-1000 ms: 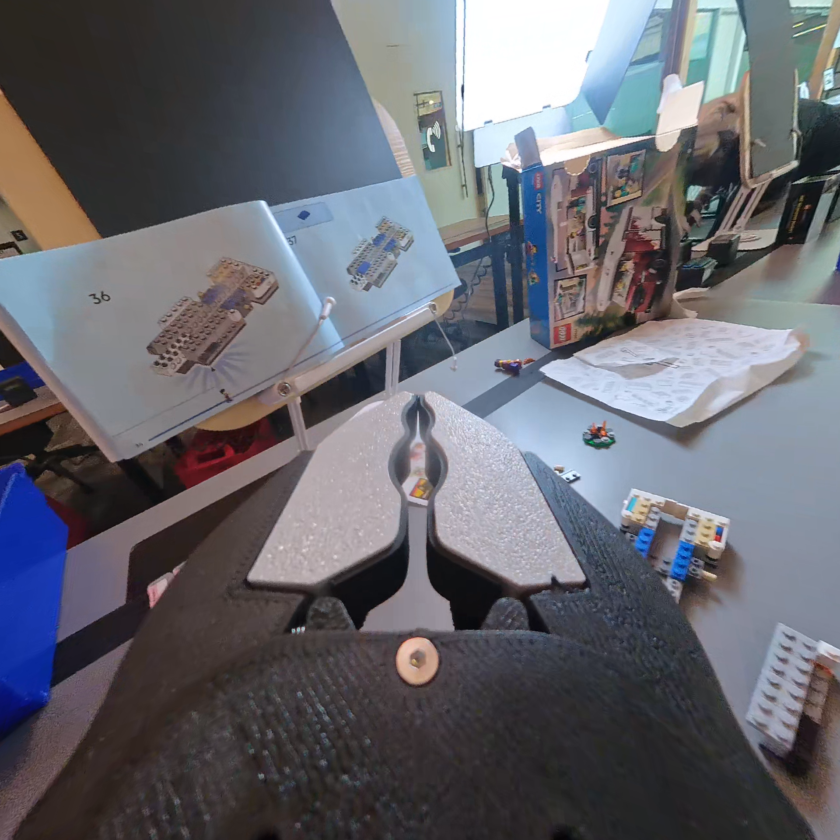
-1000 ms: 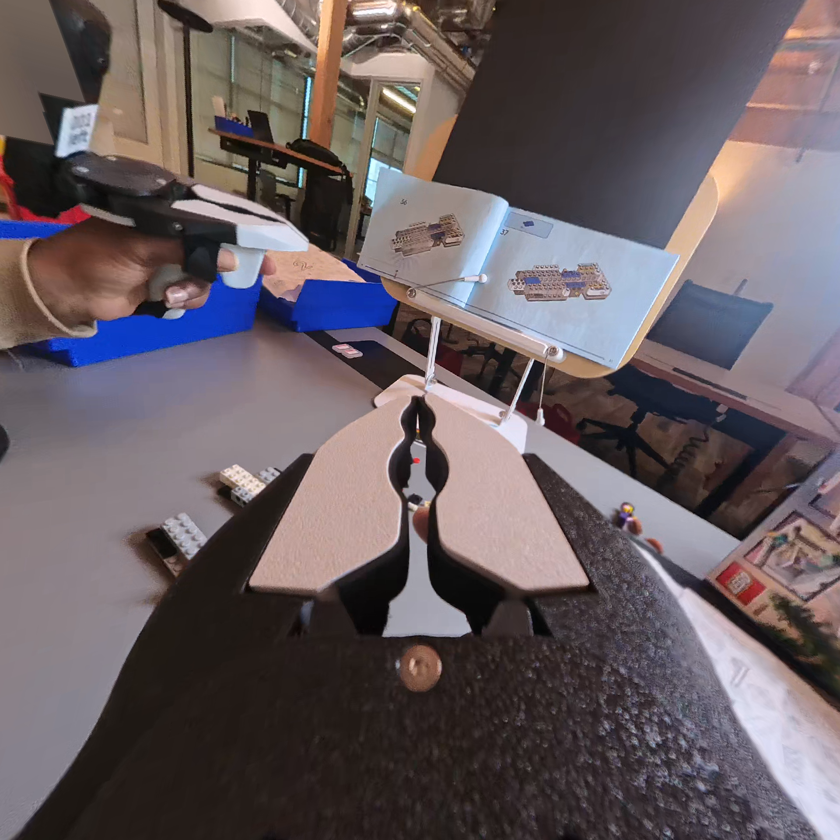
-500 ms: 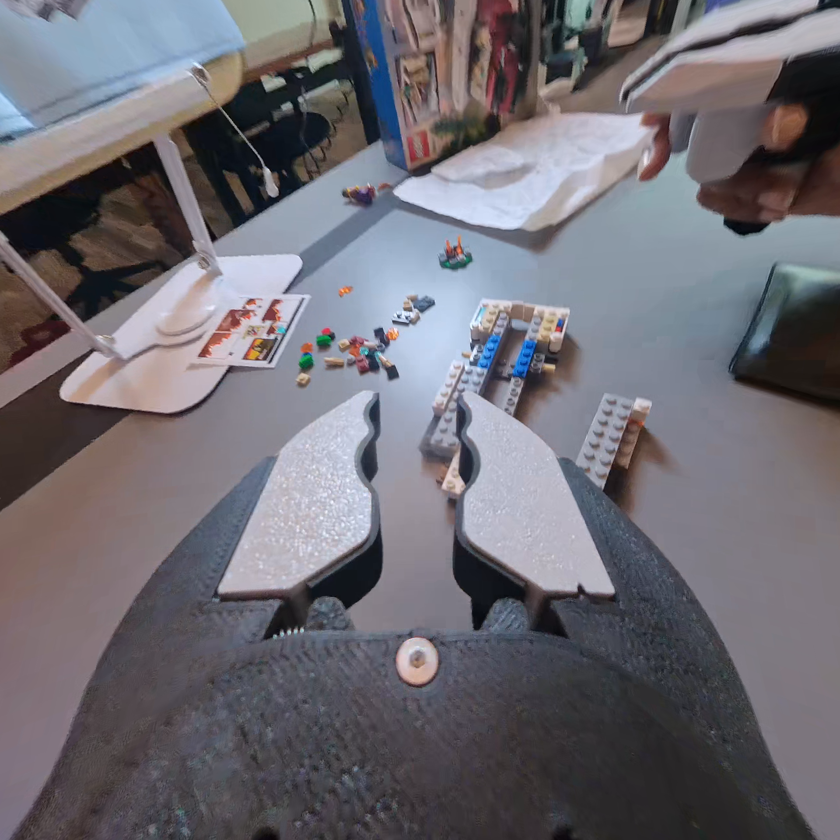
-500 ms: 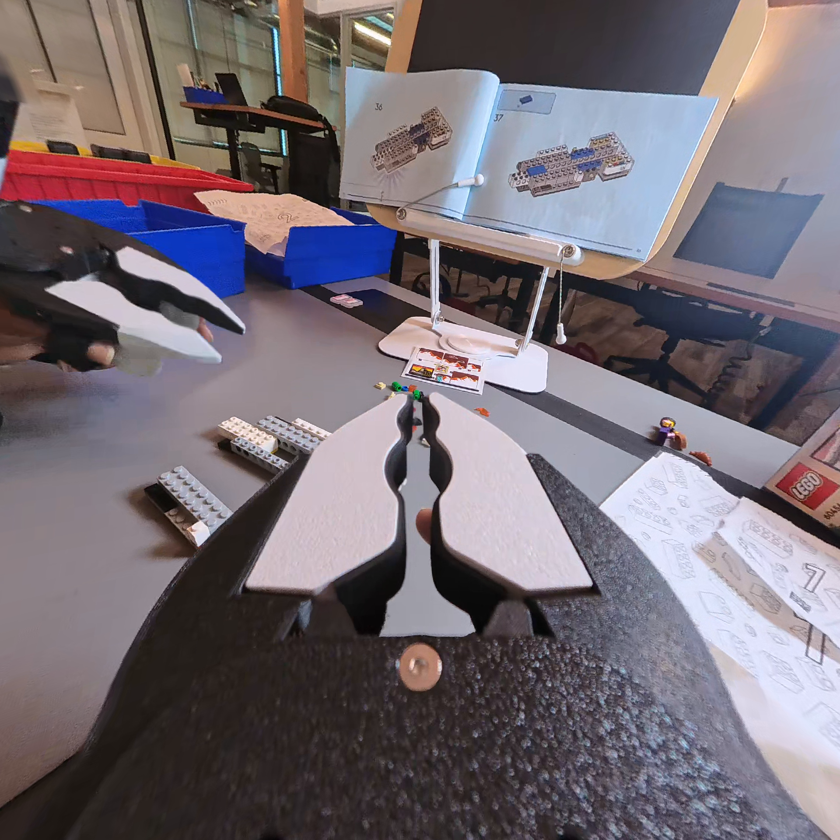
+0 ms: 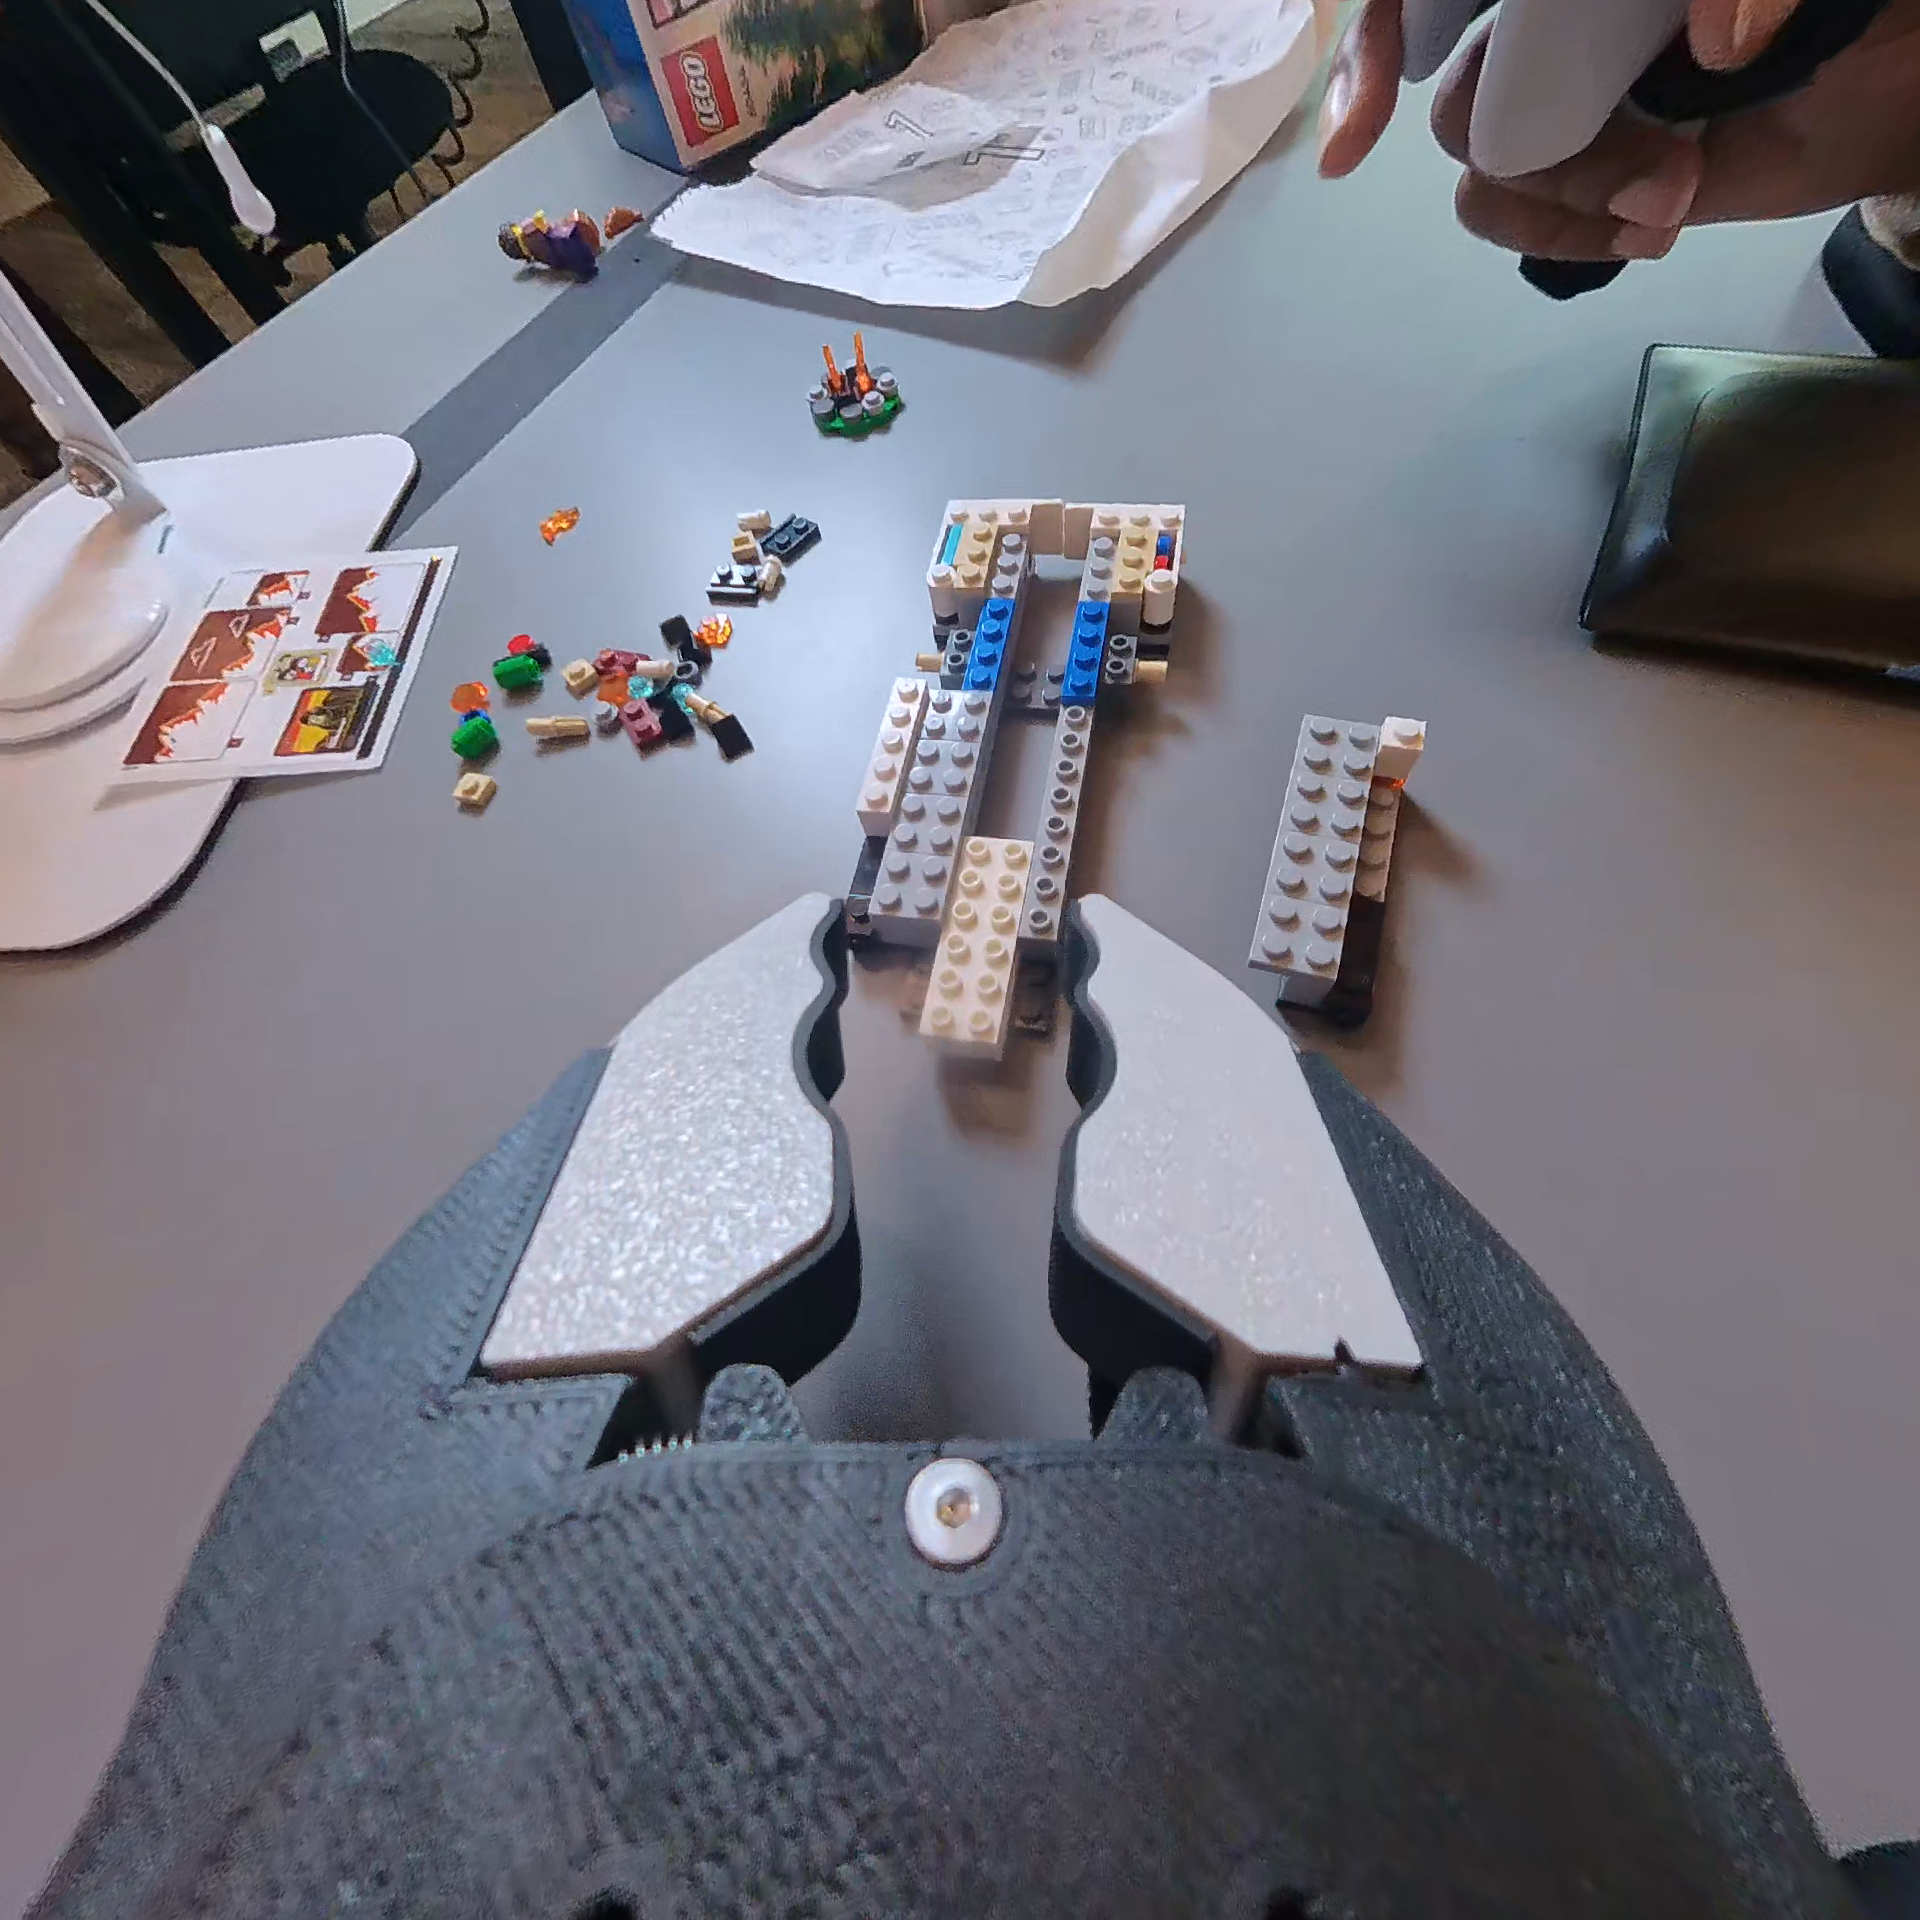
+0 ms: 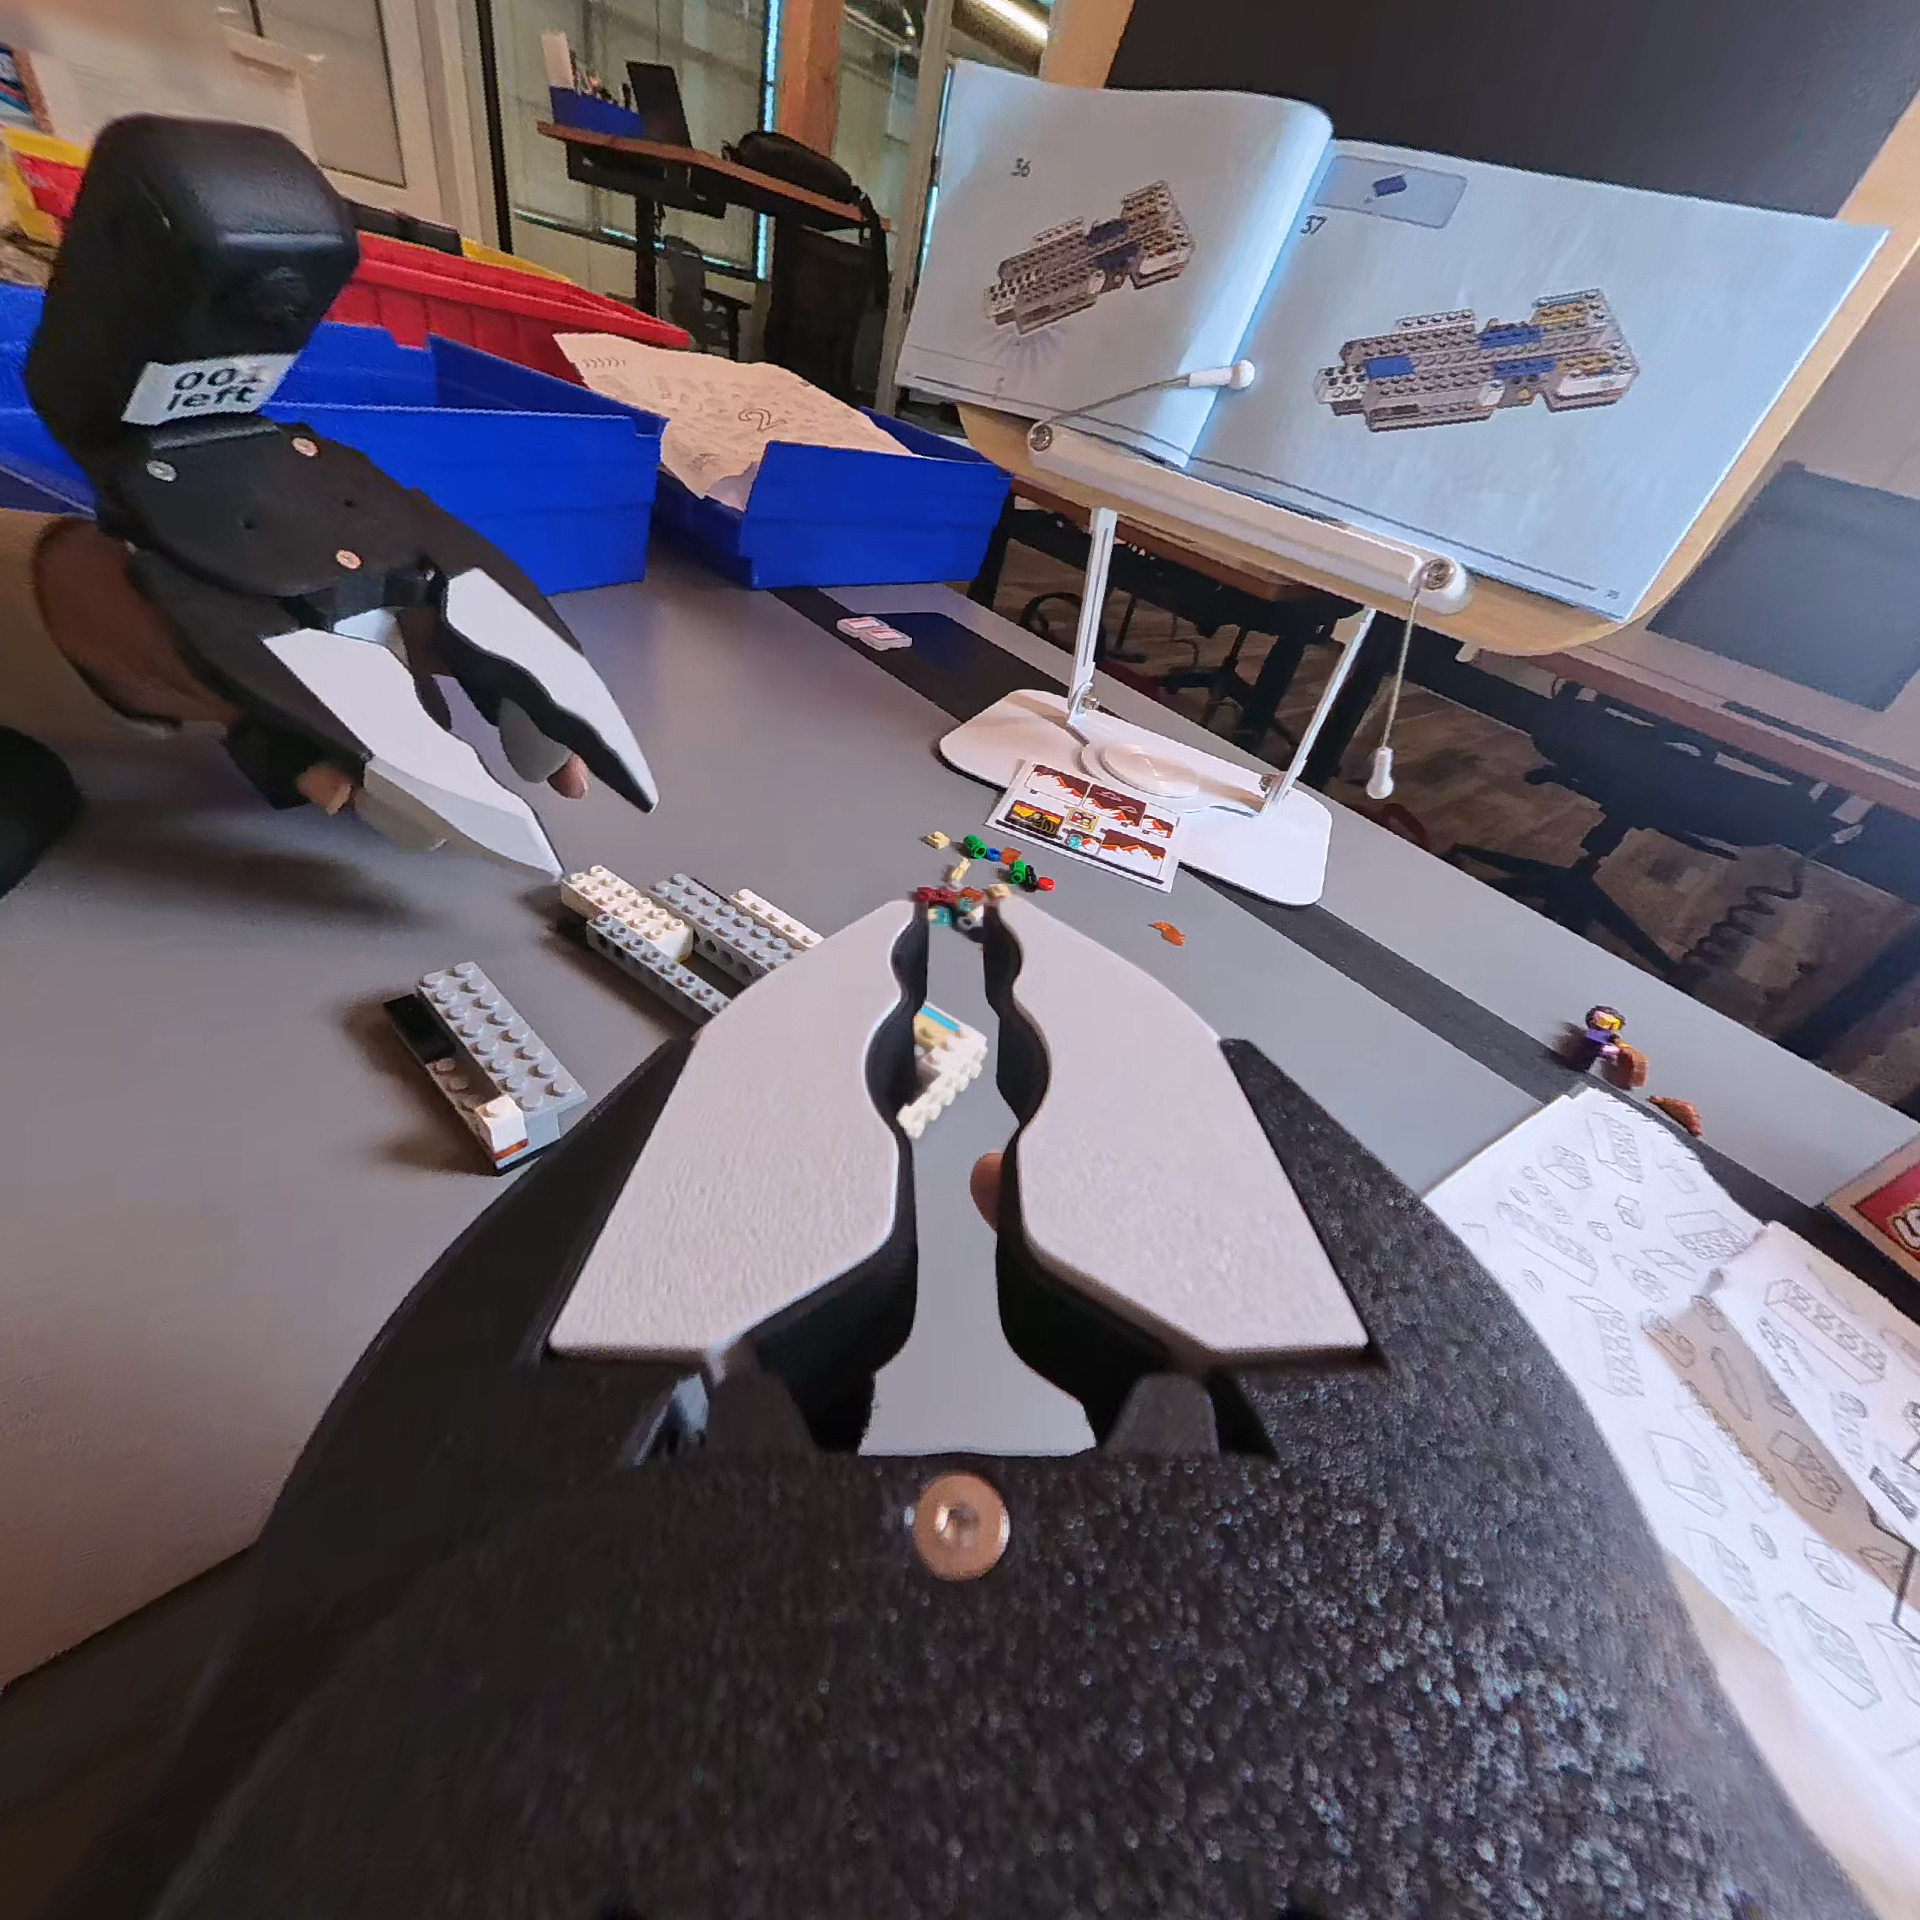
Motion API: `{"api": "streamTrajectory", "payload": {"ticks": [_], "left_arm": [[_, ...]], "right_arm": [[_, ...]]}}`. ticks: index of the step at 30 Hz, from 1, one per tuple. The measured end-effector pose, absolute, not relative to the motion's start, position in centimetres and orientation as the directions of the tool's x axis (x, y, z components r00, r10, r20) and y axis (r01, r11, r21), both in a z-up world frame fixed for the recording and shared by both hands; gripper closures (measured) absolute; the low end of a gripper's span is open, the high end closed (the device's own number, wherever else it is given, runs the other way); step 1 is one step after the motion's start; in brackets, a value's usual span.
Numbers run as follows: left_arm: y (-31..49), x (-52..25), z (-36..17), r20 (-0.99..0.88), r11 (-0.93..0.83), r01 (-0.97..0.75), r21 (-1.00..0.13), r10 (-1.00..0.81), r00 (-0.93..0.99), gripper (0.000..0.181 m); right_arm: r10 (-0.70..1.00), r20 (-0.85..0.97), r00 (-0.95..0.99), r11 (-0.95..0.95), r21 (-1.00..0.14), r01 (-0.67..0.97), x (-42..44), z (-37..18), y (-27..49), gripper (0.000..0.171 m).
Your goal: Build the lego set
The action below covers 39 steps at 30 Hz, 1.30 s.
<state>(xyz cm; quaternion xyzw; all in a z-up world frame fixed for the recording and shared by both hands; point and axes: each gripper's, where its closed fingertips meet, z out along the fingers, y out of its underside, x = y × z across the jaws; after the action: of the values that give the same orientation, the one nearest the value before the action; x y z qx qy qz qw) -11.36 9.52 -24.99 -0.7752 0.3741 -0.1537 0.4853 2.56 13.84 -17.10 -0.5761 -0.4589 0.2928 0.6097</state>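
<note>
The long grey, white and blue Lego build point(image 5: 982, 748) lies on the grey table, with a tan brick point(image 5: 977, 935) at its near end. My left gripper point(image 5: 954, 920) is open. Its tips stand on either side of that tan end with gaps both sides, and it holds nothing. In the right wrist view the left gripper point(image 6: 592, 831) hovers at the build's end point(image 6: 665, 925). My right gripper point(image 6: 954, 914) has its jaws narrowly apart and is empty, above the table beyond the build's far end. It shows, held in a hand, at the top right of the left wrist view point(image 5: 1527, 83).
A grey plate sub-assembly point(image 5: 1330, 842) lies right of the build. Small loose pieces point(image 5: 603, 696) and a sticker sheet point(image 5: 281, 665) lie left, by the white stand base point(image 5: 104, 623) of the open instruction booklet point(image 6: 1351, 312). Blue bins point(image 6: 520, 468), a paper bag point(image 5: 987, 156) and a black pad point(image 5: 1766, 520) ring the area. My hands' fingertips stand some 15 cm from each other.
My left gripper swung down from facing the booklet, opened wide and came to the build's near end. My right gripper tilted down toward the table and its jaws parted slightly.
</note>
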Motion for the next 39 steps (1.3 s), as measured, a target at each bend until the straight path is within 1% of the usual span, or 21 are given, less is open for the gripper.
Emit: {"api": "streamTrajectory", "payload": {"ticks": [5, 12, 14, 16, 20, 24, 27, 31, 33, 39], "left_arm": [[9.3, -10.8, -24.1, -0.160, -0.185, -0.426, -0.886, -0.739, 0.655, 0.144], [8.3, -9.1, -22.4, -0.150, -0.121, -0.370, -0.921, -0.767, 0.624, 0.146], [7.9, -8.8, -22.2, -0.146, -0.118, -0.370, -0.922, -0.778, 0.611, 0.145], [7.5, -8.6, -22.2, -0.142, -0.119, -0.377, -0.919, -0.791, 0.595, 0.144], [6.0, -8.0, -23.6, -0.090, -0.167, -0.434, -0.885, -0.854, 0.512, 0.142], [5.0, -7.7, -25.9, -0.078, -0.198, -0.530, -0.825, -0.887, 0.455, 0.142], [4.7, -7.2, -26.7, -0.096, -0.191, -0.571, -0.798, -0.896, 0.434, 0.144], [4.6, -7.0, -27.7, -0.127, -0.186, -0.617, -0.764, -0.895, 0.428, 0.149], [4.8, -7.0, -27.8, -0.148, -0.176, -0.626, -0.760, -0.890, 0.431, 0.154], [4.7, -6.7, -27.8, -0.149, -0.163, -0.620, -0.768, -0.895, 0.421, 0.155]], "right_arm": [[0.902, 0.222, 0.370, 0.160, -0.969, 0.190, 2.0, -17.8, 13.3, 0.160], [0.895, 0.178, 0.410, 0.122, -0.980, 0.158, 2.4, -17.3, 13.7, 0.156], [0.903, 0.166, 0.396, 0.111, -0.981, 0.157, 2.4, -17.3, 13.6, 0.156], [0.927, 0.163, 0.339, 0.104, -0.977, 0.186, 1.9, -18.0, 12.9, 0.155], [0.976, 0.172, 0.135, 0.124, -0.945, 0.304, 0.4, -20.8, 9.9, 0.156], [0.978, 0.203, 0.040, 0.173, -0.908, 0.382, -0.1, -22.5, 8.3, 0.155], [0.969, 0.248, 0.017, 0.217, -0.877, 0.429, -0.2, -23.5, 8.1, 0.155], [0.963, 0.268, 0.012, 0.235, -0.865, 0.444, -0.4, -24.0, 8.0, 0.156], [0.964, 0.265, 0.023, 0.228, -0.867, 0.444, -0.5, -24.0, 8.2, 0.156], [0.965, 0.258, 0.043, 0.217, -0.880, 0.423, -0.3, -23.6, 8.6, 0.156]]}}
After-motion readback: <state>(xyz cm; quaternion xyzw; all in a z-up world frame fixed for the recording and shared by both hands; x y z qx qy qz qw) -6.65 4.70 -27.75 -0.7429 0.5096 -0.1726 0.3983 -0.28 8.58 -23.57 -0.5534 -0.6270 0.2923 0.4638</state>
